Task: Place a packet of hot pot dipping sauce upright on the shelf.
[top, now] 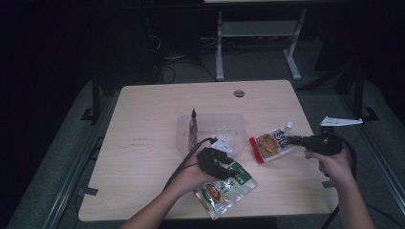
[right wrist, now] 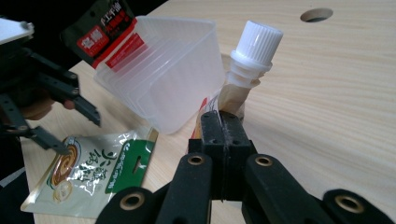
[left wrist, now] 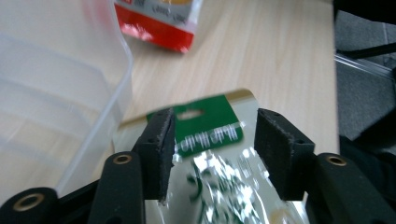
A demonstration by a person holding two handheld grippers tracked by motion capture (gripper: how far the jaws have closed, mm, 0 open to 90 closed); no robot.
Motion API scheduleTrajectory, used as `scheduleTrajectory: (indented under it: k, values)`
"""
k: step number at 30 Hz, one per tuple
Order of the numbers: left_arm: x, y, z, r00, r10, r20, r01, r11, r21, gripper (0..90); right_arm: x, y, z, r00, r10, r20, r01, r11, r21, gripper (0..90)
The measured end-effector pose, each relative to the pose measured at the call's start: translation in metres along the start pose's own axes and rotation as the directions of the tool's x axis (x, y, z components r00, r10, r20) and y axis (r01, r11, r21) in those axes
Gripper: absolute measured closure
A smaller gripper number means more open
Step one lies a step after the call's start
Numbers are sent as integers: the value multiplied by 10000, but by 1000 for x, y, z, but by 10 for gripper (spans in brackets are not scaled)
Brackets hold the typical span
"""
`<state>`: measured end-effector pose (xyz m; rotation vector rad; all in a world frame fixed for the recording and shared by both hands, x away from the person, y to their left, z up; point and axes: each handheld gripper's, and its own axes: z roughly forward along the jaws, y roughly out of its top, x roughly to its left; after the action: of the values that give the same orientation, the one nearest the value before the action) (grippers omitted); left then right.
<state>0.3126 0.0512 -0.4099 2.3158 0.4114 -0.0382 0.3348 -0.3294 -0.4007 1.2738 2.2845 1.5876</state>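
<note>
A pale wooden table [top: 143,143] takes up most of the room in front of the person, with a round cable hole [top: 239,93] near its far edge. Just past the middle sits a clear plastic tub [top: 229,125], and a dark snack packet [top: 193,128] with red labels stands upright inside it against the left wall.

On the near side of the tub lies a green-and-white pouch [top: 224,188], flat on the wood, its green header pointing toward the tub. The left gripper [left wrist: 212,144] hovers right over that header with its jaws spread wide, one pad on each side of the pouch top, closed on nothing.

To the right of the tub lies a spouted pouch [top: 270,144] with a red bottom edge and a white screw cap [right wrist: 256,43]. The right gripper [right wrist: 224,140] has its jaws pressed tight together on the pouch's upper corner just beside the spout, and the person's hand [top: 334,164] holds it low over the table's right side.
</note>
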Motion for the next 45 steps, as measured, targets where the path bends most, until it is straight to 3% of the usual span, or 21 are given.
scheduleTrajectory:
  k: [6, 14, 22, 33, 36, 37, 45]
  values:
    - [-3, -24, -27, 10000, 40, 0, -40, 10000, 9, 418, 9, 10, -4, 9996, -253, 114, 255, 9995, -203, 900]
    - [7, -63, -61, 9982, -505, -323, 504, 9987, -27, 388, 19, 25, -2, 9991, -383, 194, 390, 9986, -370, 900]
    - [19, -99, -99, 9913, -761, -1071, 750, 9971, -145, 353, 26, 41, -1, 9988, -430, 225, 443, 9972, -603, 900]
    - [28, -153, -135, 9640, -1781, -1975, 1732, 9840, -422, 338, 37, 61, 0, 9986, -531, 36, 532, 9924, -1113, 900]
    - [31, -161, -142, 9570, -1935, -2160, 1869, 9811, -508, 338, 41, 68, 2, 9980, -630, -17, 624, 9911, -1180, 900]
    - [30, -162, -144, 9521, -2100, -2223, 2020, 9776, -582, 338, 42, 70, 4, 9977, -679, -55, 668, 9907, -1188, 900]
    - [30, -174, -151, 9379, -2457, -2448, 2351, 9693, -723, 339, 50, 87, 14, 9954, -929, -235, 888, 9864, -1383, 900]
